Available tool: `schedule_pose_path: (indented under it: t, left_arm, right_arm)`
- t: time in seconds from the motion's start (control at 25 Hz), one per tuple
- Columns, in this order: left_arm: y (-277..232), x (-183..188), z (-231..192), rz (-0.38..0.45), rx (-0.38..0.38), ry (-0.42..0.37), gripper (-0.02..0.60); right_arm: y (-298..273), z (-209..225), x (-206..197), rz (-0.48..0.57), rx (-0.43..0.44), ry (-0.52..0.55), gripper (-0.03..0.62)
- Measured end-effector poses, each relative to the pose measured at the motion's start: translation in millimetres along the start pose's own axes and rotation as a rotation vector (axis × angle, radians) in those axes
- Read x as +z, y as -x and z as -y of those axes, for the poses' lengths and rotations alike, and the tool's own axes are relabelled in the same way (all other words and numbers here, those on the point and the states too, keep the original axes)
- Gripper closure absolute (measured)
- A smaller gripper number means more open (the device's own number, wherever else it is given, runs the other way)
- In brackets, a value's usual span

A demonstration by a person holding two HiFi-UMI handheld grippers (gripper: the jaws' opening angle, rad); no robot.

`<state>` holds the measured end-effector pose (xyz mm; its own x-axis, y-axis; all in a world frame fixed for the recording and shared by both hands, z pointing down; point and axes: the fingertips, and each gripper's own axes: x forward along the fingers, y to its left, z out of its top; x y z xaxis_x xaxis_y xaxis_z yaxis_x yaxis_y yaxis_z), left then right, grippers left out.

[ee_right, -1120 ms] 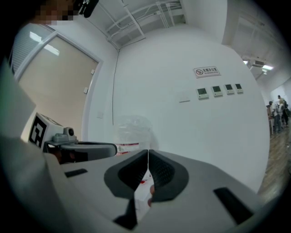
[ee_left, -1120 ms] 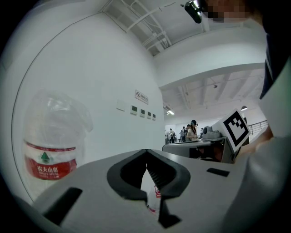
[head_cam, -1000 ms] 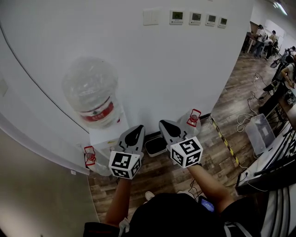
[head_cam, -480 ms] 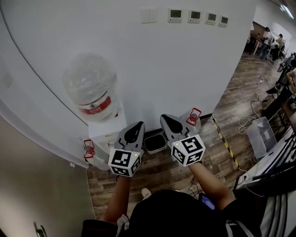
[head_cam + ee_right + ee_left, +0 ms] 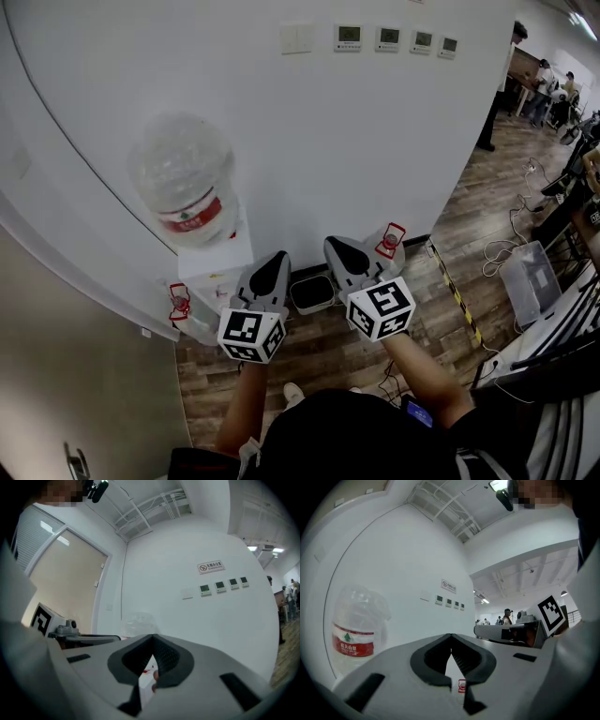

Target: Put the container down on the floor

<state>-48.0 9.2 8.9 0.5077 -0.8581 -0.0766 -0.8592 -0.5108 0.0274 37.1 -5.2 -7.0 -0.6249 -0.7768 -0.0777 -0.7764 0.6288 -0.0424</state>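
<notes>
The container is a big clear water jug (image 5: 183,183) with a red label. It stands upside down on a white dispenser (image 5: 214,267) against the wall. It also shows at the left of the left gripper view as the jug (image 5: 355,629), and faintly behind the jaws in the right gripper view as the jug (image 5: 137,622). My left gripper (image 5: 275,259) and right gripper (image 5: 336,247) are held side by side at mid height, pointing level at the wall beside the dispenser. Both are shut with nothing between the jaws, as seen on the left gripper (image 5: 451,641) and the right gripper (image 5: 152,640). Neither touches the jug.
Two empty jugs with red handles lie on the wood floor, one jug (image 5: 181,314) left of the dispenser and another jug (image 5: 389,246) to its right. A dark-rimmed bin (image 5: 312,292) sits by the wall. A clear plastic box (image 5: 527,267), cables and desks fill the right side, where people stand.
Both grippers stay shut and side by side, shifting only slightly with the person. A person in dark clothes has come into sight at the far right by the wall.
</notes>
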Motion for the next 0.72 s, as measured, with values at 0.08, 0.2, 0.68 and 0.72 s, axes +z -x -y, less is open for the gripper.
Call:
schedule_pose_path:
  t: [0.08, 0.2, 0.68, 0.72]
  left_arm:
    - [0, 2, 2, 0.009, 0.004, 0.010, 0.563]
    - [-2, -1, 5, 0.010, 0.010, 0.012, 0.563]
    - [-9, 4, 21, 0.037, 0.007, 0.045, 0.563]
    - [-9, 6, 21, 0.042, 0.009, 0.046, 0.563]
  right_arm:
    - [4, 2, 1, -0.001, -0.001, 0.000, 0.565]
    - [8, 3, 1, -0.003, 0.000, 0.005, 0.565]
    - [19, 13, 0, -0.005, -0.004, 0.001, 0.565]
    - [20, 13, 0, -0.006, -0.004, 0.000, 0.565]
